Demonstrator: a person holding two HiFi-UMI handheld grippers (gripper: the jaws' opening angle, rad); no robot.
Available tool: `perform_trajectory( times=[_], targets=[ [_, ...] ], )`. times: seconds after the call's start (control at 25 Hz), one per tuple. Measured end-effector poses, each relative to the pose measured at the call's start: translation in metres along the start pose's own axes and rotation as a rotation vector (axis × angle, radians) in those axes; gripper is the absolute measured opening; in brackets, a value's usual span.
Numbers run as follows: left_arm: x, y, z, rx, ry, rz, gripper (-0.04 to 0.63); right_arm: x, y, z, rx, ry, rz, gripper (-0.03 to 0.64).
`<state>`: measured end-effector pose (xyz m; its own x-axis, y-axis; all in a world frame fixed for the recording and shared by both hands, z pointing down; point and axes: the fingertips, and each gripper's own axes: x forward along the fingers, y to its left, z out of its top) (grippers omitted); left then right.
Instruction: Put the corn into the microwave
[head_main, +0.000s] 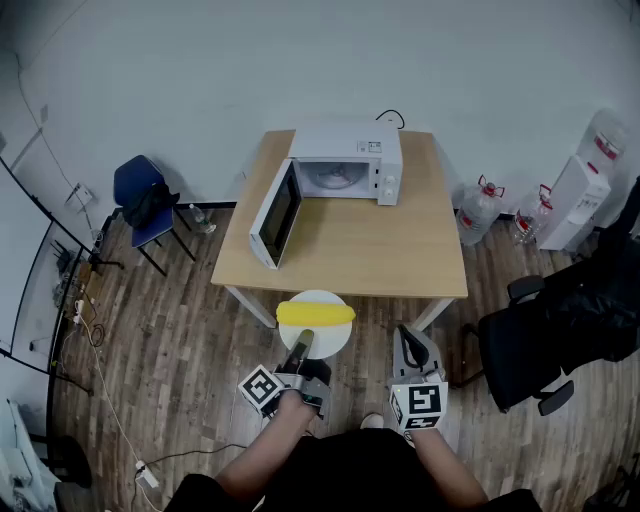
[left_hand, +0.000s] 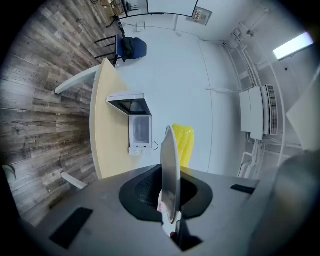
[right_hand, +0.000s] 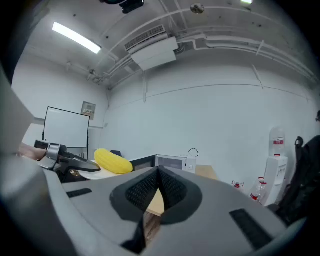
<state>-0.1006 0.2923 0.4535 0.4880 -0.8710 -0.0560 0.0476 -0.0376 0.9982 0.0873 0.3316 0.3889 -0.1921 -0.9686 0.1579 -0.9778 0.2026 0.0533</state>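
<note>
Between the jaws of the left gripper (left_hand: 169, 197) sits the near rim of a round white plate (head_main: 322, 340). The jaws are clenched on that rim, and I hold the plate out level in front of me. Past the jaws, about mid-plate, lies the yellow cob of corn (head_main: 315, 314). Its long axis runs left to right, square to the gripper's line, so it rides broadside on. Neither claw touches the cob; only the plate carries it.

Farther out, the plate hangs at the near edge of the light wooden table (head_main: 390, 255). Across that table, at its far edge, stands the white microwave (head_main: 375, 160). Its mouth faces me and its door (head_main: 275, 215) is swung open on the left side. The cavity lies straight ahead of the plate and a shade to the right, and the open door juts toward me just left of that line.

My right gripper (right_hand: 154, 192) is clenched on nothing, off to the right of the left one and short of the table. The left hand has the load, so I judge the push is its job. It should go forward over the table, keeping right of the door, with the cob entering sideways-on.
</note>
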Motion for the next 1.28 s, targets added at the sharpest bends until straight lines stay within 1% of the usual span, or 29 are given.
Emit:
perform_trajectory(
  times=[0.16,0.32,0.44,0.6,0.76,1.04,1.28],
  targets=[
    [0.000,-0.001,-0.005,-0.010,-0.015,-0.007,0.018,-0.006,-0.004,-0.002,-0.022,-0.001,0.011,0.060],
    [0.003,-0.005,-0.017,-0.025,-0.014,-0.029,0.018,-0.016,-0.019,0.001,-0.025,-0.027,-0.014,0.059],
    [0.005,-0.003,-0.026,-0.024,-0.009,-0.034,0.018,-0.019,-0.029,-0.004,-0.025,-0.018,-0.021,0.059],
    [0.006,-0.001,-0.036,-0.015,-0.003,-0.023,0.018,-0.019,-0.032,-0.008,-0.007,-0.013,0.005,0.059],
    [0.003,0.002,-0.041,-0.016,-0.021,-0.019,0.018,-0.018,-0.032,-0.007,-0.007,-0.024,0.033,0.060],
    [0.004,-0.001,-0.040,-0.003,-0.062,-0.029,0.018,-0.012,-0.034,-0.010,-0.012,-0.039,0.068,0.060],
    [0.000,-0.006,-0.031,0.033,-0.092,-0.037,0.018,-0.008,-0.025,-0.014,-0.024,-0.040,0.116,0.060]
  ],
)
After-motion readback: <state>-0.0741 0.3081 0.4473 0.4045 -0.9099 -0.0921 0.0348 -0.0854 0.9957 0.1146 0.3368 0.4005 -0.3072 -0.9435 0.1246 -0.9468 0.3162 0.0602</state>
